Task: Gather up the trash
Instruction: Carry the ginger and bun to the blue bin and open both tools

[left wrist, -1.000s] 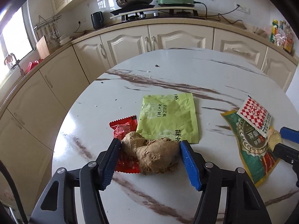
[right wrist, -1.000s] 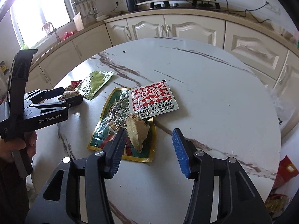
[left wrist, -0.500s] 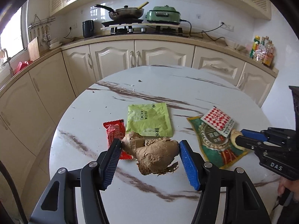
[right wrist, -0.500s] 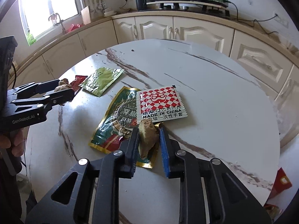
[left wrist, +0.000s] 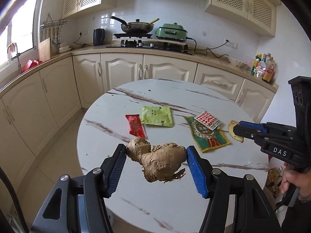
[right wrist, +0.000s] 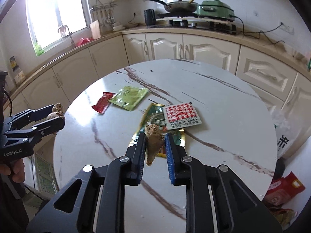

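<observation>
Left tongs (left wrist: 155,155), spread fairly wide, grip a large ginger root (left wrist: 157,159) by its two ends, clear above the marble surface (left wrist: 136,194). Right tongs (right wrist: 155,145), nearly closed, pinch a small ginger piece (right wrist: 153,137) above the green-gold wrapper (left wrist: 206,137). A second earlier, both pieces lay on the surface and the right tongs stood open around theirs; both now hang lifted.
</observation>
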The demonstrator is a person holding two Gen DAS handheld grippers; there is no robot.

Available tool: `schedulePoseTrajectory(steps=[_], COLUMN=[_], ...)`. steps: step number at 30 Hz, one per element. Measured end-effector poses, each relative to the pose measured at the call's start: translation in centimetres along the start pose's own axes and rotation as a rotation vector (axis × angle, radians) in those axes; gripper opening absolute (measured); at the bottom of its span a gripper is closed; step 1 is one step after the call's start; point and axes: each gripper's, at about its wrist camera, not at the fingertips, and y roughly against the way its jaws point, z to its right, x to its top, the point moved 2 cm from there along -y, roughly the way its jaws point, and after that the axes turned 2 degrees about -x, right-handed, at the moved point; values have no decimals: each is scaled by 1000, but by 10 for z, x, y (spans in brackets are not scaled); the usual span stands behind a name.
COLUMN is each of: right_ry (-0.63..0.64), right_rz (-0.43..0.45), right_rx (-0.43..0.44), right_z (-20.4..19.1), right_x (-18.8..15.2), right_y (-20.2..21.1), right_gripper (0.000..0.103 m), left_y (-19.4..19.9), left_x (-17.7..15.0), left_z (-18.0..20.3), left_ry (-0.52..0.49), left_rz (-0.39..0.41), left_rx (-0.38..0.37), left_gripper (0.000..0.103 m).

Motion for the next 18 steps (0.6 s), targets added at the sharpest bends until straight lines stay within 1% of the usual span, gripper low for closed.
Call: schedulePoseTrajectory(steps=[2, 5, 9, 12, 15, 18], right_ry=[34, 95, 176, 227, 250, 280], right_rz=[13, 23, 21, 6, -23, -66], right_rx=[29, 99, 200, 289, 368, 417], right_z=[-27, -75, -149, -208, -257, -301], right_x=[7, 16, 22, 23, 22, 16], right_y=[4, 3, -8, -26, -52, -81], right_gripper=[20, 20, 20, 20, 20, 20], left_y=[24, 58, 97, 118, 134, 139], left_x=[-10, -29, -59, -82, -110, -136], left_z=[-14, -41, -84, -122, -161, -189], left_ry=[22, 56, 110, 158, 234, 290], left_rz=[15, 35, 46, 35, 17, -18], left_rx=[13, 44, 117, 183, 247, 274], left_gripper=[59, 59, 59, 59, 59, 59])
